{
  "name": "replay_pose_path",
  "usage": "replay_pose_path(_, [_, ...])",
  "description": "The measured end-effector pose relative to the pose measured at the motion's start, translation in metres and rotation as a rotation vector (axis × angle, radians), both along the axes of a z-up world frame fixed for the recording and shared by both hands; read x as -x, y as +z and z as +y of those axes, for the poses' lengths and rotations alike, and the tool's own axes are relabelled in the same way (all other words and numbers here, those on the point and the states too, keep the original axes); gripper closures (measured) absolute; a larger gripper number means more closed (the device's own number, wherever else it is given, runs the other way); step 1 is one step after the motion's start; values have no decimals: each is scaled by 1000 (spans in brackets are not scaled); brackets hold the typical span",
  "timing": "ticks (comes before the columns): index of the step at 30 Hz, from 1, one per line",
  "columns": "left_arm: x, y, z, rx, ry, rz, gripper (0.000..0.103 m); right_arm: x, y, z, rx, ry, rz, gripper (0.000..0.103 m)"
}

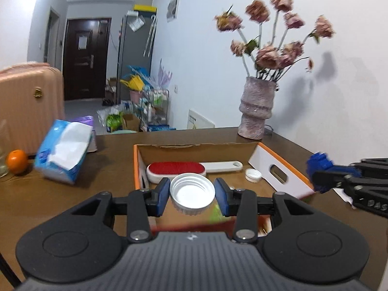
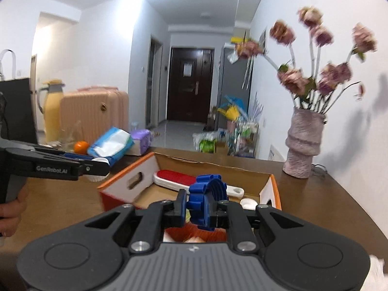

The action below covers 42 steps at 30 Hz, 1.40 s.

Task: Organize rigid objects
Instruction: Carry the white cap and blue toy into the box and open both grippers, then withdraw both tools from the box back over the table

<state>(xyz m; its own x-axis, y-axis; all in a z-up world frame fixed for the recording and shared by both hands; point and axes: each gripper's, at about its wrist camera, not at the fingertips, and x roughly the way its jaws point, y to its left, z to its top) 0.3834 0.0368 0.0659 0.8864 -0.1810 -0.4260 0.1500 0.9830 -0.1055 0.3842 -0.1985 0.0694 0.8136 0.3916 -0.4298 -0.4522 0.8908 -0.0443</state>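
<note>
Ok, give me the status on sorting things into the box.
Done: a red lint brush and a small white cap already lie in the cardboard box. In hand: the left gripper holds a large white lid; the right gripper holds a blue ridged part. Left: dropping both in.

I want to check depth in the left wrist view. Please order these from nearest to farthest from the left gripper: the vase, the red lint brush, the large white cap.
1. Large white cap: between the left gripper fingers.
2. Red lint brush: inside the cardboard box, just beyond the cap.
3. Vase: past the box, far right, near the wall.
</note>
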Motion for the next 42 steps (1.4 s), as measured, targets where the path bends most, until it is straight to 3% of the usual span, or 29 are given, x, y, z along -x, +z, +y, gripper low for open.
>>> replay_pose_path(8, [-122,-35,1,-58,14,123,61,-137,-32,45,204,32,187,89])
replay_pose_path(12, [-142,-59,7,-47,84,133,62,-186,-59,66,280,16,246,89])
replay_pose_path(13, [-144,-57,8,-51,66,138,59,-194,-65,69,280,14,261,88])
replay_pose_path(16, [-136,-54,13,-54,98,78,34,-207,-73,68,247,-2,305,69])
replay_pose_path(20, [-138,-55,14,-35,86,93,34,-206,-64,62,190,-25,281,53])
replay_pose_path(24, [-136,-54,11,-37,76,85,33,-197,-58,57,216,-41,248,50])
replay_pose_path(31, [-125,-47,7,-68,85,47,22,-177,-46,34,202,-76,235,48])
replay_pose_path(36, [-84,-32,-1,-121,97,-13,18,-142,-35,9,132,-92,221,45])
replay_pose_path(42, [-14,-13,-9,-113,98,-88,12,-88,-19,-7,89,-98,160,45])
